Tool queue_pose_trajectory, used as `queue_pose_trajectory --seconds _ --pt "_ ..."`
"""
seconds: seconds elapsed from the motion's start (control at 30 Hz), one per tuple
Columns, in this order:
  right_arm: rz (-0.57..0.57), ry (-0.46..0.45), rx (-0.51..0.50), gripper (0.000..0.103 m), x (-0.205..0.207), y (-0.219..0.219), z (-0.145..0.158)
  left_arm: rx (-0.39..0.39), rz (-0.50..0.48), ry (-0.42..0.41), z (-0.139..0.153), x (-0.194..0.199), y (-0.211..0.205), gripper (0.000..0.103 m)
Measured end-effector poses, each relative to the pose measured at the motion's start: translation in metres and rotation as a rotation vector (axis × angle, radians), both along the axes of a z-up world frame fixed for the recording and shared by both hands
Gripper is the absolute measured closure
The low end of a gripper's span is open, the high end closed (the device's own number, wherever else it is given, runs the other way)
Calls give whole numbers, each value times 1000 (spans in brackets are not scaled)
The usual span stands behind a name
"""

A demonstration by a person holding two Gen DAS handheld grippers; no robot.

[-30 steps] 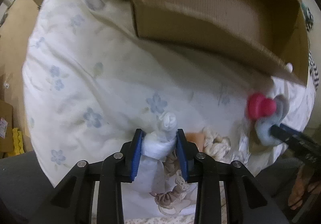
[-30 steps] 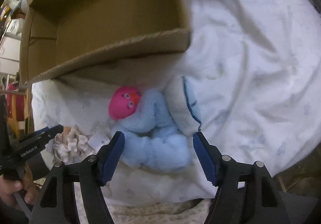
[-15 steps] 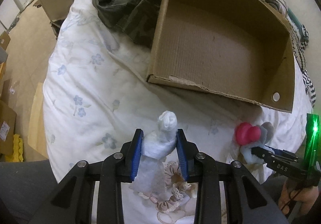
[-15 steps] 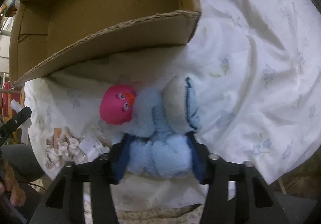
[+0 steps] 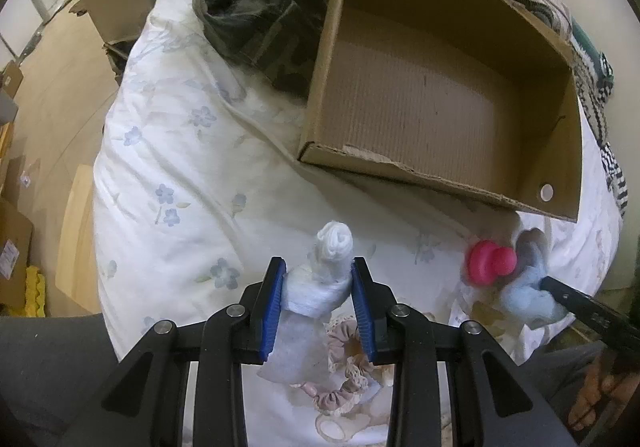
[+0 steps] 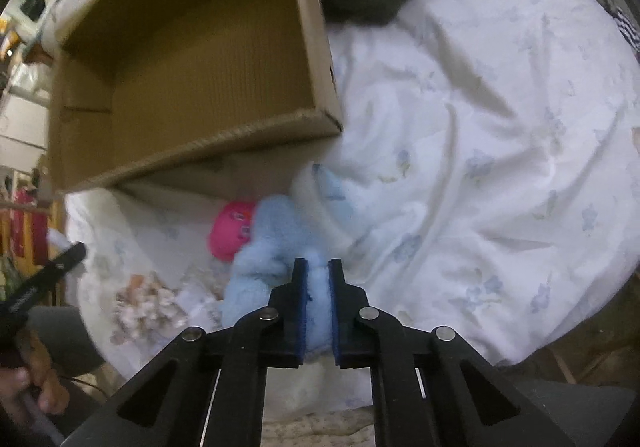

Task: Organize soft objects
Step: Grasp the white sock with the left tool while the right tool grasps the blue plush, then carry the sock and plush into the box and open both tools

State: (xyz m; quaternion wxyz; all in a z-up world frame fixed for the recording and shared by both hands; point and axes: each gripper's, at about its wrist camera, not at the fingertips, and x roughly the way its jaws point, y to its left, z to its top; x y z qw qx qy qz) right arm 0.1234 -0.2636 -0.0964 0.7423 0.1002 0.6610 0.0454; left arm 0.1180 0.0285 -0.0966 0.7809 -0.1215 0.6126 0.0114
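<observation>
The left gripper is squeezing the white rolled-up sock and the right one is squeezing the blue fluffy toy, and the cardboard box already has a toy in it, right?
Almost. The cardboard box is empty, as the left wrist view shows. The left gripper does squeeze the white rolled-up sock, and the right gripper squeezes the blue fluffy toy.

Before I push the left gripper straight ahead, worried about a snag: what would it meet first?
Probably bare floral duvet first, then the cardboard box's near wall; depth is unclear. The left gripper holds the rolled white cloth.

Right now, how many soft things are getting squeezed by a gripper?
2. The left gripper squeezes a rolled white cloth. The right gripper squeezes a fluffy blue plush toy with a pink head, near the cardboard box.
</observation>
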Motion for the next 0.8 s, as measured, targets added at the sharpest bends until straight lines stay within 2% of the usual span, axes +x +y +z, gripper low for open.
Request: queue_pose_trajectory --seconds 0.17,0.37,0.63,0.8 --pt "18 -65 45 93 -10 5 25 -25 11 -33 14 -6 3 73" --pt "57 -141 156 93 -23 19 67 -49 -47 -109 53 -5 -7 73" --pt "118 -256 202 93 -5 50 112 -35 -63 -183 96 33 -14 73" --pt "141 -300 197 93 23 60 119 3 -83 -214 106 64 -22 73"
